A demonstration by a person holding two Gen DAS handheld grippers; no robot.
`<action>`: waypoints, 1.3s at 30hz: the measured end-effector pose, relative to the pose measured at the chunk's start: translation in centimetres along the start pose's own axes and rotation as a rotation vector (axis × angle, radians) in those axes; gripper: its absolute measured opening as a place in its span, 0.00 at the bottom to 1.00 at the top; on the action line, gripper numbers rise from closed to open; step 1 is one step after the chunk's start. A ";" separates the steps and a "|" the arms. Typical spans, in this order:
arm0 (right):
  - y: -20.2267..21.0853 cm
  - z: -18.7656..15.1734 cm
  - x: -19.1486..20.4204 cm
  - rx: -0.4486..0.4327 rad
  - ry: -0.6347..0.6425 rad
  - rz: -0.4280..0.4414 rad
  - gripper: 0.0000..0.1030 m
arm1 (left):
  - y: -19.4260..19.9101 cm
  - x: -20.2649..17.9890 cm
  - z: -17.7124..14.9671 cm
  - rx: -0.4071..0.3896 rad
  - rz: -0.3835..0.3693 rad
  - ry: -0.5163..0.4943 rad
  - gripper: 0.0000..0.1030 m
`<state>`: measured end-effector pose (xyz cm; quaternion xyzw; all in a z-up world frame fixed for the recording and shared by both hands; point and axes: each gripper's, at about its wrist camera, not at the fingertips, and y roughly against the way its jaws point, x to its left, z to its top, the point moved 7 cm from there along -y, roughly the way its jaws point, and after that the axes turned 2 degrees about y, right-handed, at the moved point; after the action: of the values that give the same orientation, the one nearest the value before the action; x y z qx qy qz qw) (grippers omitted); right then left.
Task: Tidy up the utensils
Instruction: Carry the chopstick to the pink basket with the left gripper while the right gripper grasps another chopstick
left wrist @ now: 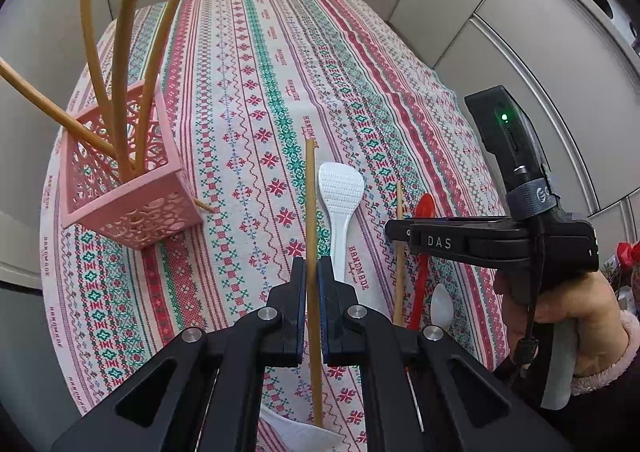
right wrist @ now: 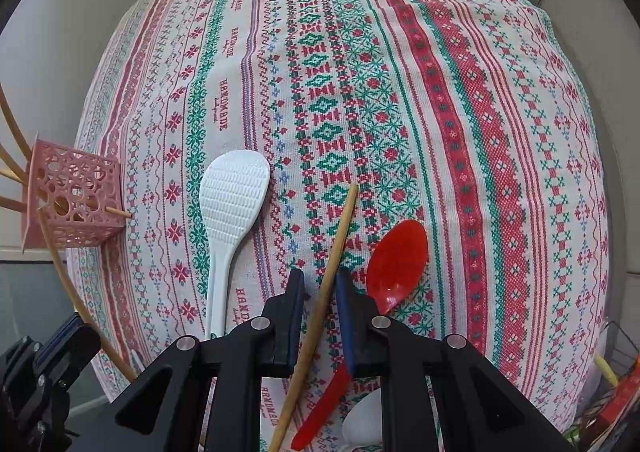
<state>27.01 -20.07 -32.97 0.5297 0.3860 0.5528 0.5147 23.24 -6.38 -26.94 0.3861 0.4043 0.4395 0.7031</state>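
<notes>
Bamboo chopsticks (left wrist: 313, 236) sit pinched in my left gripper (left wrist: 312, 284) and, a second (right wrist: 320, 312), my right gripper (right wrist: 320, 292), bound for the pink basket (left wrist: 132, 211).

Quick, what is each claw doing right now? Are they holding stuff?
Left claw: closed on a wooden chopstick.
Right claw: closed around another wooden chopstick, beside the red spoon.

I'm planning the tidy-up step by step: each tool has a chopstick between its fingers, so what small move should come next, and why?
Probably carry the left tool over to the pink basket and drop its chopstick in. That tool is shut on it, and the basket already holds several chopsticks. The right tool seems shut on its chopstick, beside the red spoon.
</notes>
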 end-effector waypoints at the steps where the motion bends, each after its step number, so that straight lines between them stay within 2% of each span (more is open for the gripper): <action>1: -0.5 0.5 1.2 -0.006 0.020 -0.024 0.16 | 0.1 0.1 0.0 -0.002 0.003 0.002 0.05; 5: -1.0 1.1 3.1 -0.047 0.094 -0.116 0.11 | 0.3 0.3 0.0 -0.011 0.017 0.009 0.05; 8: -1.3 1.1 4.1 -0.084 0.104 -0.128 0.09 | 0.3 0.3 0.1 -0.017 0.027 0.017 0.05; 10: -1.0 0.8 3.9 -0.104 0.101 -0.113 0.07 | 0.5 0.3 0.3 -0.026 0.034 0.024 0.05; 13: -0.1 0.6 3.5 -0.115 0.064 -0.035 0.06 | 1.4 0.1 0.4 -0.053 0.037 0.028 0.05; 17: 3.5 0.5 3.9 -0.194 0.060 0.035 0.06 | 3.4 -0.5 0.7 -0.110 0.030 0.015 0.05; 20: 7.2 0.2 4.6 -0.269 0.078 0.092 0.06 | 5.3 -0.8 1.0 -0.163 0.019 0.005 0.05; 30: 18.1 -1.8 4.4 -0.543 0.169 0.161 0.06 | 13.5 -0.4 1.7 -0.377 -0.012 0.023 0.04; 34: 21.4 -1.6 5.1 -0.639 0.175 0.205 0.06 | 17.6 0.8 2.2 -0.484 -0.027 0.063 0.04; 39: 24.3 -1.3 6.6 -0.728 0.184 0.256 0.06 | 21.6 2.3 3.0 -0.612 -0.008 0.120 0.03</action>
<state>22.48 -17.62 -8.29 0.3046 0.1399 0.7585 0.5589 20.04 2.04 -6.96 0.1285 0.2954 0.5600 0.7633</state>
